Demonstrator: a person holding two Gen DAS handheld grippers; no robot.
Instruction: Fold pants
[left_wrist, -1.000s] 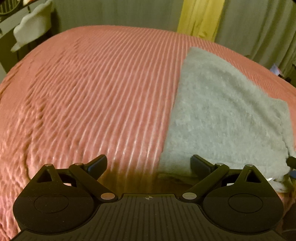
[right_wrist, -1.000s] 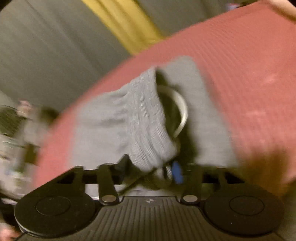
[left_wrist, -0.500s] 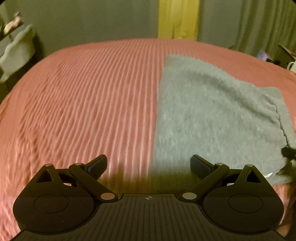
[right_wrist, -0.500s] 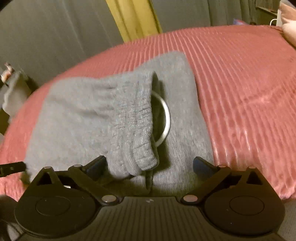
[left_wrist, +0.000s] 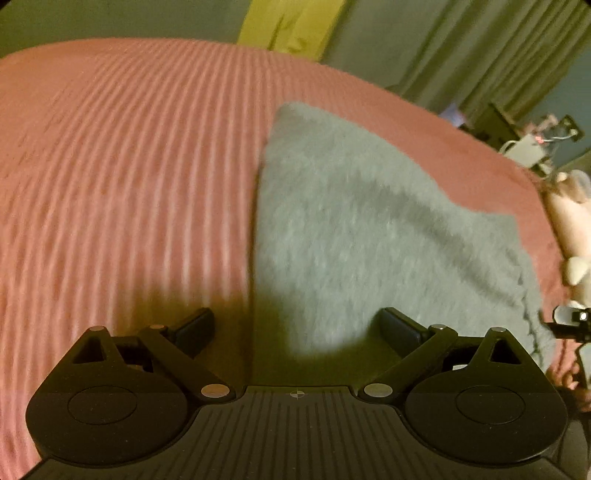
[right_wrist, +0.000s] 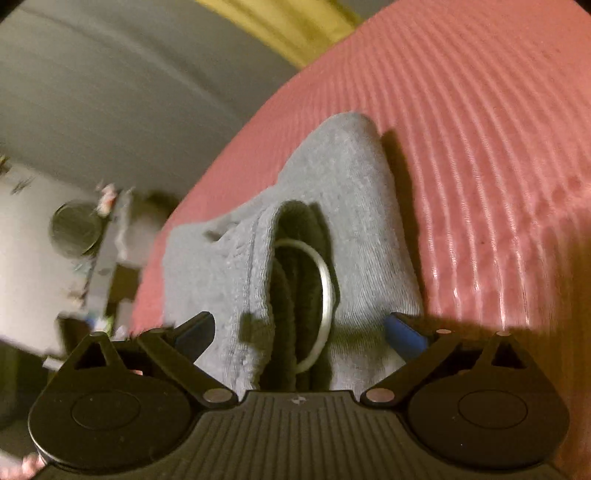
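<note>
A: Pants (left_wrist: 369, 236), grey and fleecy, lie part-folded on the bed (left_wrist: 129, 166), over its ribbed pink cover, toward my right as the left camera sees them

B: How will they handle?

A: Soft and limp, I judge. Light enough, but thick where layers stack, so they will sag and slide unless both ends are lifted together. Nothing fragile about them

B: And the waist end?

A: In the right view the ribbed waistband (right_wrist: 255, 280) stands up in a fold just ahead of me, with a pale drawstring loop (right_wrist: 325, 295) curling inside the dark opening

B: Are you holding anything?

A: No. My left hand-held gripper (left_wrist: 295, 328) is spread wide, its fingers clear of the cloth, with the near edge of the pants lying between and below them. My right hand-held gripper (right_wrist: 299, 328) is also released, jaws fully apart on either side of the waistband, pressing nothing

B: Where would you take hold?

A: At the waistband's thick rib with the right, since it gives the pads something firm, and the near edge of the flat part with the left. I would avoid the drawstring, which could pull loose
</note>
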